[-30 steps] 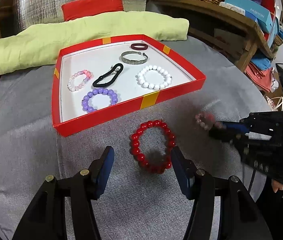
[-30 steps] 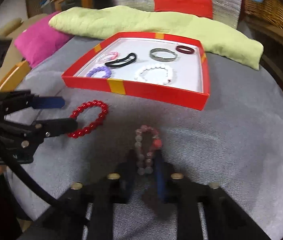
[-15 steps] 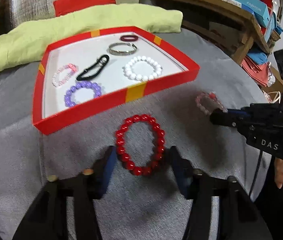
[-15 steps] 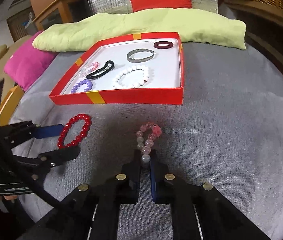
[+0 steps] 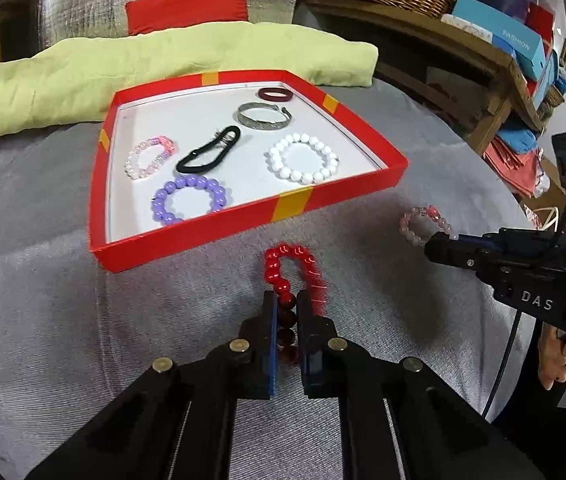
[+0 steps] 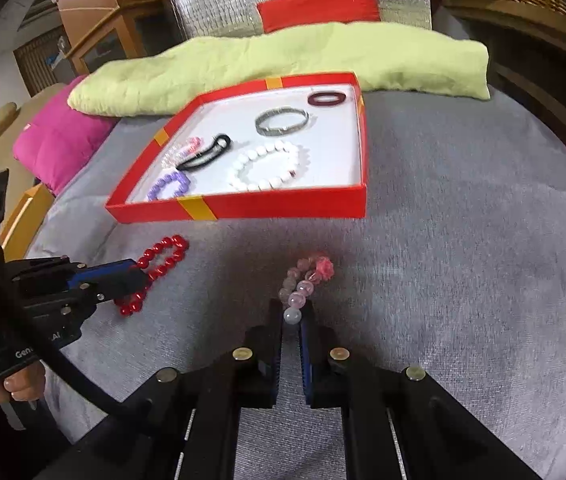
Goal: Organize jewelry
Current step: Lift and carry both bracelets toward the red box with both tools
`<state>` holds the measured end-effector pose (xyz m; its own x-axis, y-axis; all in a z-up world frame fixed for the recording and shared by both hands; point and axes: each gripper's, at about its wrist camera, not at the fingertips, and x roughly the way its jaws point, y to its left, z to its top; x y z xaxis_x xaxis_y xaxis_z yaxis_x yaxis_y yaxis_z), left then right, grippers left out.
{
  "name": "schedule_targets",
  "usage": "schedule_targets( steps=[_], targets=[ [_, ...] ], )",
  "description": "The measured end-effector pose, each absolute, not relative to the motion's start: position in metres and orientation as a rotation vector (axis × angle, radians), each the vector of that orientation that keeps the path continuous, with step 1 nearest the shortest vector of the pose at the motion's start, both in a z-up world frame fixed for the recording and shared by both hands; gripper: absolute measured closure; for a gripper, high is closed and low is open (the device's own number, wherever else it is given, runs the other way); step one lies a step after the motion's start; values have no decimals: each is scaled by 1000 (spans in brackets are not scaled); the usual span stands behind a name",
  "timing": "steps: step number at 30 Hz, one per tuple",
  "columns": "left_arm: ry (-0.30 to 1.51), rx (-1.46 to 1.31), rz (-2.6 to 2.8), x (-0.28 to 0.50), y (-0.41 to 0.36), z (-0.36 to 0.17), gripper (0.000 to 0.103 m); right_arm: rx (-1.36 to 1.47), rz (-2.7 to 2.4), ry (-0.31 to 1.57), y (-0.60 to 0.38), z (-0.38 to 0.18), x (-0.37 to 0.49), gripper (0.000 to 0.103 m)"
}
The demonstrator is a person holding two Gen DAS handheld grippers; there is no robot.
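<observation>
Gleaming red bead bracelet (image 5: pixel 283 276) pinched, loop squeezed narrow.

Red bracelet (image 5: pixel 283 276) squeezed long at lower center, near end pinched between blue pads. Pale pink bracelet (image 6: pixel 303 284) likewise pinched, lower center. Red tray (image 5: pixel 295 206) in upper middle holds six pieces.

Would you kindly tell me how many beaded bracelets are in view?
5. Three lie in the red tray: pink, purple, white. The red bracelet and pale pink bracelet are gripped outside it.
</observation>
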<state>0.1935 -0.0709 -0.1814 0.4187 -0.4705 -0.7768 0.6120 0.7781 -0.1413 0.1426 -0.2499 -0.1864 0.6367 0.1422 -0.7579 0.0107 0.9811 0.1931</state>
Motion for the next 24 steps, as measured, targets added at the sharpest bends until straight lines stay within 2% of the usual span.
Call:
schedule_targets(
  steps=[24],
  targets=[
    [754, 68, -688, 189, -42, -128, 93, 175, 165, 660, -237, -142, 124, 94]
  ],
)
